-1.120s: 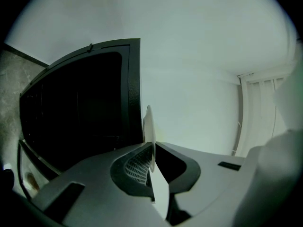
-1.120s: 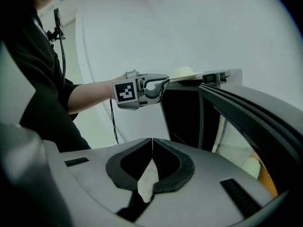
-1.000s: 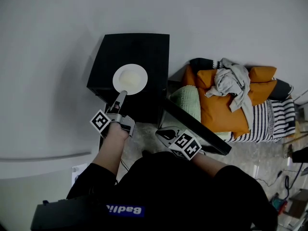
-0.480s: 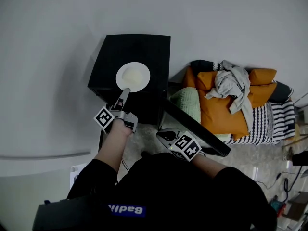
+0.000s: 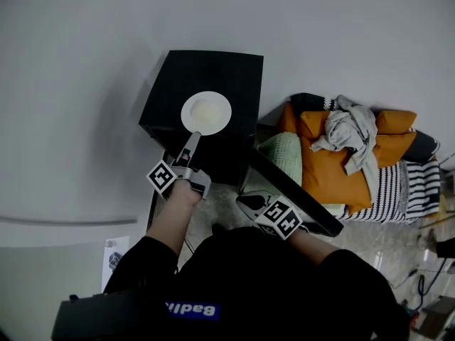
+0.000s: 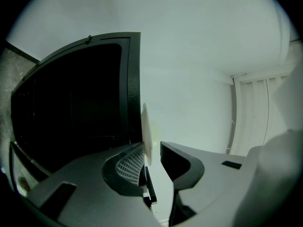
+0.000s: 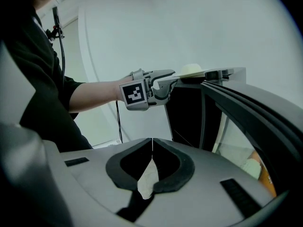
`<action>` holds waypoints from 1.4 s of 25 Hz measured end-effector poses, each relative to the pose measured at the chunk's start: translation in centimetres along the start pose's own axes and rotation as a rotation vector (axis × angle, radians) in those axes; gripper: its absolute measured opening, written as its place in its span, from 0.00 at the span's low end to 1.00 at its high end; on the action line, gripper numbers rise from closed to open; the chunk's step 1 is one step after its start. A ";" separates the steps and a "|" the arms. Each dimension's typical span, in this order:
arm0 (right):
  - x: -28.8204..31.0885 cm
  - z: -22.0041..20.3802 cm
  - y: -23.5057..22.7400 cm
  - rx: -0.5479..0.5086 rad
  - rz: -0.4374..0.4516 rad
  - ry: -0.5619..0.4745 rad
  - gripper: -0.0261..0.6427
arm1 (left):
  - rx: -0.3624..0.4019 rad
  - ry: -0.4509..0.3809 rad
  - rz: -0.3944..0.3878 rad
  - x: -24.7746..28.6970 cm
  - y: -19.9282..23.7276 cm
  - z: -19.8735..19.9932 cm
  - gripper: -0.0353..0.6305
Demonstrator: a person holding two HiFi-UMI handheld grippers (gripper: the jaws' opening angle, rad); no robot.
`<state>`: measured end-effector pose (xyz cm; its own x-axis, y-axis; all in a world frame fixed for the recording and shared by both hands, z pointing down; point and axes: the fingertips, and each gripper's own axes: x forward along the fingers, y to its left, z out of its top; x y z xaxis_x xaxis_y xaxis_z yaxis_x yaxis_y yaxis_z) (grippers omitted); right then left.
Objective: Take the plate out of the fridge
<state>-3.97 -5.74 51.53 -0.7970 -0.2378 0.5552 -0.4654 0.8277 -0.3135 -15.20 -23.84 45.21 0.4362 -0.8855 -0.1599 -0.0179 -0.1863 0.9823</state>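
A white plate lies flat on top of the black fridge. My left gripper reaches to the plate's near rim. In the left gripper view the plate stands edge-on between the jaws of the left gripper. These jaws are opening: a gap shows between the plate and the right jaw. The right gripper view shows the plate resting on the fridge top with the left gripper at its rim. My right gripper hangs low by the open fridge door, and its jaws are shut with nothing between them.
The fridge stands against a pale wall. To its right lie orange cushions, a green cushion, grey clothes and striped bedding. The open door juts out toward me over a speckled floor.
The whole view has drifted a little to the right. The left gripper stays at the plate's near rim on the fridge top, and the right gripper holds its place by the door.
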 end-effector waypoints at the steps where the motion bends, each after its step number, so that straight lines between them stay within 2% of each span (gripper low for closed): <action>1: 0.0 0.0 0.1 -0.005 0.002 -0.001 0.06 | 0.004 0.001 -0.002 -0.3 -0.2 -0.2 0.19; 3: -0.1 0.0 0.2 -0.017 0.007 -0.004 0.06 | 0.036 0.006 -0.005 -1.0 -0.8 -0.5 0.19; 7: -0.3 0.3 0.3 -0.032 0.016 -0.019 0.06 | 0.182 0.037 -0.016 -1.8 -3.0 -1.2 0.19; 12: -0.4 0.5 0.5 -0.042 0.041 -0.035 0.06 | 0.316 0.062 0.044 -4.3 -3.4 -2.8 0.19; 14: -0.3 0.6 0.8 -0.046 0.052 -0.044 0.06 | 0.427 0.094 0.081 -5.7 -3.3 -3.6 0.19; 18: -0.3 0.7 1.2 -0.060 0.069 -0.055 0.06 | 0.742 0.201 0.092 -7.8 -4.5 -5.7 0.19; 20: -0.3 0.9 1.3 -0.066 0.072 -0.064 0.06 | 0.845 0.234 0.088 -8.7 -4.9 -6.6 0.18; 26: -0.2 1.7 1.7 -0.082 0.080 -0.089 0.06 | 1.015 0.336 0.071 -10.1 -5.3 -11.2 0.11; 30: -0.1 1.8 1.7 -0.080 0.080 -0.093 0.06 | 1.056 0.397 0.061 -10.6 -4.8 -12.9 0.08; 35: -0.3 1.8 1.8 -0.083 0.081 -0.098 0.06 | 1.087 0.435 0.065 -11.1 -4.2 -14.2 0.07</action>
<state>-5.28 -5.08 49.44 -0.8665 -0.2138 0.4511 -0.3679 0.8843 -0.2875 -7.25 -7.19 44.21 0.6730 -0.7260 0.1410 -0.7191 -0.5978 0.3543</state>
